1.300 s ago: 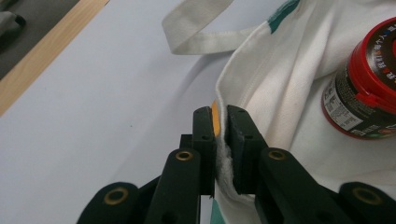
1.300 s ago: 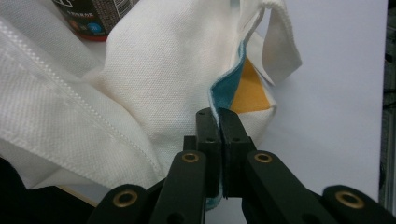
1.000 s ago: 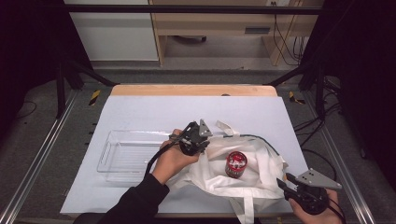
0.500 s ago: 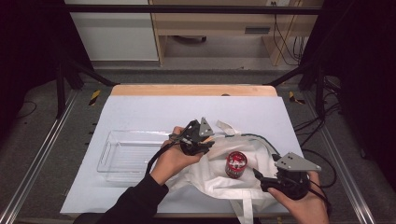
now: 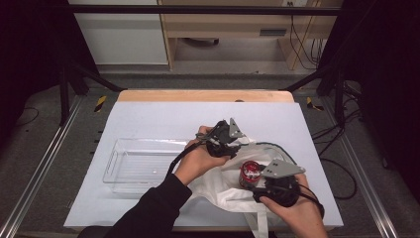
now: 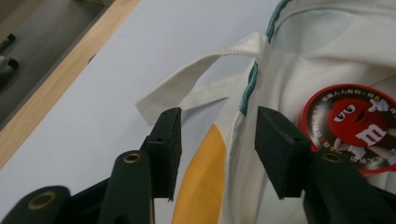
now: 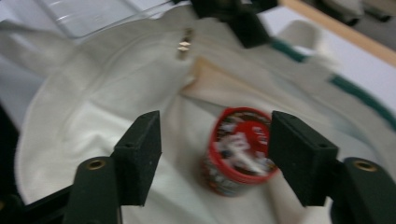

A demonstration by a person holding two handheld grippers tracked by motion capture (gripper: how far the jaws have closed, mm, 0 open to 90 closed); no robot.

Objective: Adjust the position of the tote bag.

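— High view, from the left: what lies on the worktop (image 5: 148,119)?
— Clear plastic tray (image 5: 143,161), then the left gripper (image 5: 224,140), its jaws just opening, straddling the white cloth tote bag's (image 5: 223,186) green-trimmed edge.
— And rightwards?
— A red round candy tin (image 5: 249,172) sits on the bag; the right gripper (image 5: 271,186), jaws just narrowing yet apart, frames it untouched.

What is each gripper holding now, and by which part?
Nothing is held. The left gripper is open, its jaws apart astride the green-trimmed edge of the white bag. The right gripper is open before the red can, not touching it.
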